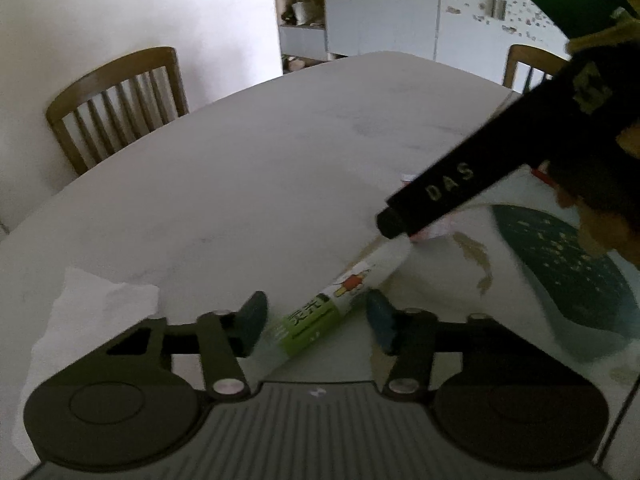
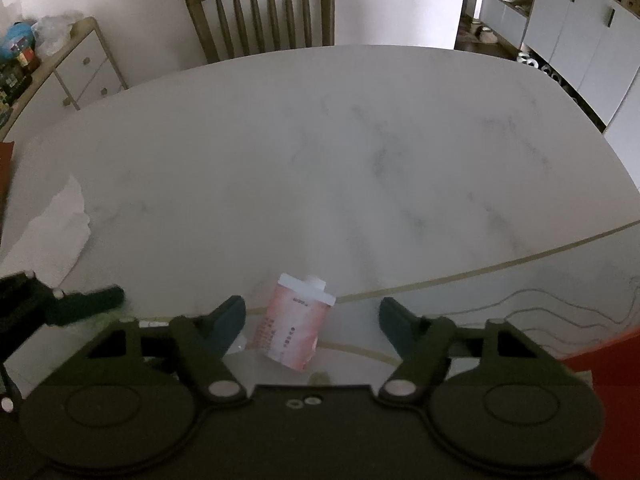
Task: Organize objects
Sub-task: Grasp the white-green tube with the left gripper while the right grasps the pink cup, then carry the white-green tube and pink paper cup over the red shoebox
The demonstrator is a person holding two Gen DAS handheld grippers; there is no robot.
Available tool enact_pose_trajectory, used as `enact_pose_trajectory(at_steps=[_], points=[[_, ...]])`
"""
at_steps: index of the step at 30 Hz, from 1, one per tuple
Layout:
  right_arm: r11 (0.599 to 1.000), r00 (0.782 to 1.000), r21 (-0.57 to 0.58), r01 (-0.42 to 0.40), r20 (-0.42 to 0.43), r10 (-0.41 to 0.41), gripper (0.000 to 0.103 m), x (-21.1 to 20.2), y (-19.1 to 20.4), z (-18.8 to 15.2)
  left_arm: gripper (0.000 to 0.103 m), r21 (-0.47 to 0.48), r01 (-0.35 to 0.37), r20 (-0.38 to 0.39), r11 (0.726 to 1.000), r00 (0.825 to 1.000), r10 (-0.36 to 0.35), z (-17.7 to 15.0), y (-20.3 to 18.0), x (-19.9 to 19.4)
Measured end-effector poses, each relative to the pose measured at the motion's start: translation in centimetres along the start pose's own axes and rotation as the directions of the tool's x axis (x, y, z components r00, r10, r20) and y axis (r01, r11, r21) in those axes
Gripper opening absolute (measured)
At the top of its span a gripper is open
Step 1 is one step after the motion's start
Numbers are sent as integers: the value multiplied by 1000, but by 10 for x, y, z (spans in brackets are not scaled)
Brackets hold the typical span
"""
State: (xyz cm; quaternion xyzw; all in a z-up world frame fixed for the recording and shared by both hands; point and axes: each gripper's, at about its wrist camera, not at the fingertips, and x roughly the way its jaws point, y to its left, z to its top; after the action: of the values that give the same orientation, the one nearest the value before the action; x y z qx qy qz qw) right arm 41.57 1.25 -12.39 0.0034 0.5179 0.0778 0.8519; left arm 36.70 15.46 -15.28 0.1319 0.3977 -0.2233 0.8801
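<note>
While both grippers stand with jaws apart, the left gripper (image 1: 316,316) frames a smooth white-and-green tube (image 1: 336,300) lying on the marble-like worktop (image 1: 260,168). Only the right wrist view shows the pink-and-white sachet (image 2: 294,324) between the right gripper (image 2: 312,318) fingers (print unreadable). The left view reads "DAS".

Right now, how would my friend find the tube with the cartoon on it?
Find the big white marble table. At its near edge, the left gripper has its two fingers spread wide, and the tube lies slanting between them. It is white with a bright green label and a little red cartoon, unlike the plain white tissue to the left.
</note>
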Motion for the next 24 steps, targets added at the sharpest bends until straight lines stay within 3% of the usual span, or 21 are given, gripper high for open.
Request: enact_pose_trajectory(at_steps=[3, 8, 13, 19, 24], points=[[1000, 1000, -14, 8, 0, -8, 64, -2, -1, -2, 32, 17, -1, -7, 1000, 1000, 2, 0, -9, -2], [998, 1000, -61, 26, 12, -25, 55, -4, 2, -11, 23, -18, -11, -20, 1000, 1000, 10, -4, -18, -7], [996, 999, -83, 36, 27, -34, 32, -8, 1, -17, 18, -82, -21, -30, 996, 999, 19, -12, -25, -15], [995, 1000, -96, 6, 12, -5, 13, -15, -5, -28, 17, -151, -31, -44, 988, 999, 24, -16, -32, -22], [993, 999, -117, -32, 32, 36, 9, -26, -12, -42, 17, -220, -19, -45, 975, 999, 9, -20, -31, -26]])
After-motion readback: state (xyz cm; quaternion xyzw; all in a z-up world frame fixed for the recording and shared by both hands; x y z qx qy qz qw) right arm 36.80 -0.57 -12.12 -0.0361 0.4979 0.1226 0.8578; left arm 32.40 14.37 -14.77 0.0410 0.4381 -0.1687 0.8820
